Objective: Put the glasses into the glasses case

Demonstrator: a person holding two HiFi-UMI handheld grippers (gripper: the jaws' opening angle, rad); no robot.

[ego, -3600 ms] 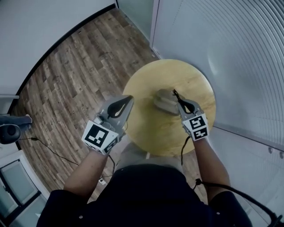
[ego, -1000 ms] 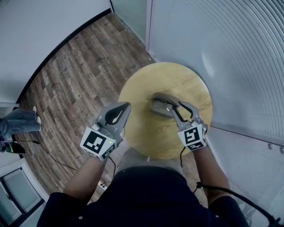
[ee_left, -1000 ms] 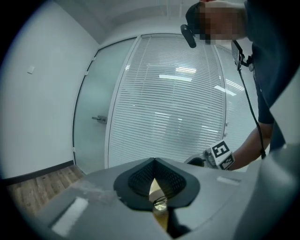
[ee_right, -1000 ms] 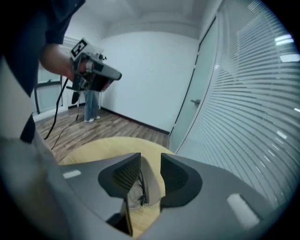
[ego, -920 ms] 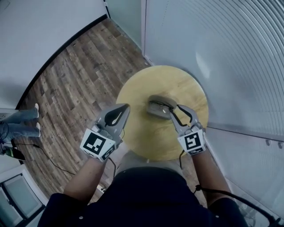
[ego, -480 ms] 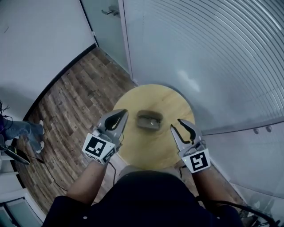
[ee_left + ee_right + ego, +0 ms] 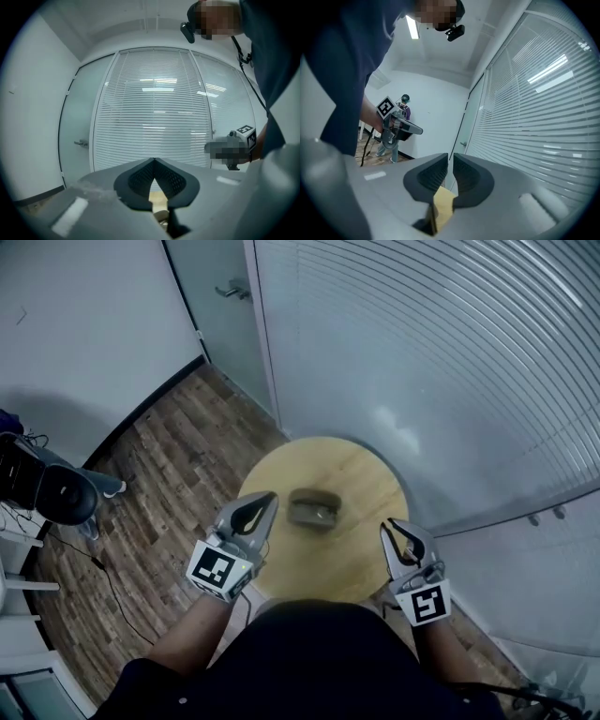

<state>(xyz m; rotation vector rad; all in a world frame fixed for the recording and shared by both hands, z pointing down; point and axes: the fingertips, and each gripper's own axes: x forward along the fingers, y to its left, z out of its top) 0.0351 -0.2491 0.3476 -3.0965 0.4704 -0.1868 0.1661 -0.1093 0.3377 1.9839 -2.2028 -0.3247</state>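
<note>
Head view shows a changed scene against a second earlier, when the right gripper (image 7: 394, 526) reaches over the table (image 7: 352, 470) with wide jaws at the case (image 7: 312, 508). Now it hangs at the near right rim, well apart from the case. Its jaws have just been closing to a narrow slit with nothing between them. The left gripper (image 7: 269, 500) sits higher at the near left rim, tips pressed together and empty, as before. More of the room shows than before. The case lies alone near the middle of the round wooden table. It is a grey-brown oblong with a paler patch at its right end, and neither gripper touches it. From here I cannot tell whether the lid is down, and the glasses cannot be made out. Beyond the table runs a wall of slatted blinds (image 7: 422, 352), with a door (image 7: 220, 324) to its left. Plank floor (image 7: 159, 465) spreads to the left, with a black chair (image 7: 56, 491) and a cable (image 7: 105, 577) on it. In the right gripper view a person (image 7: 404, 107) stands far off by the wall.
</note>
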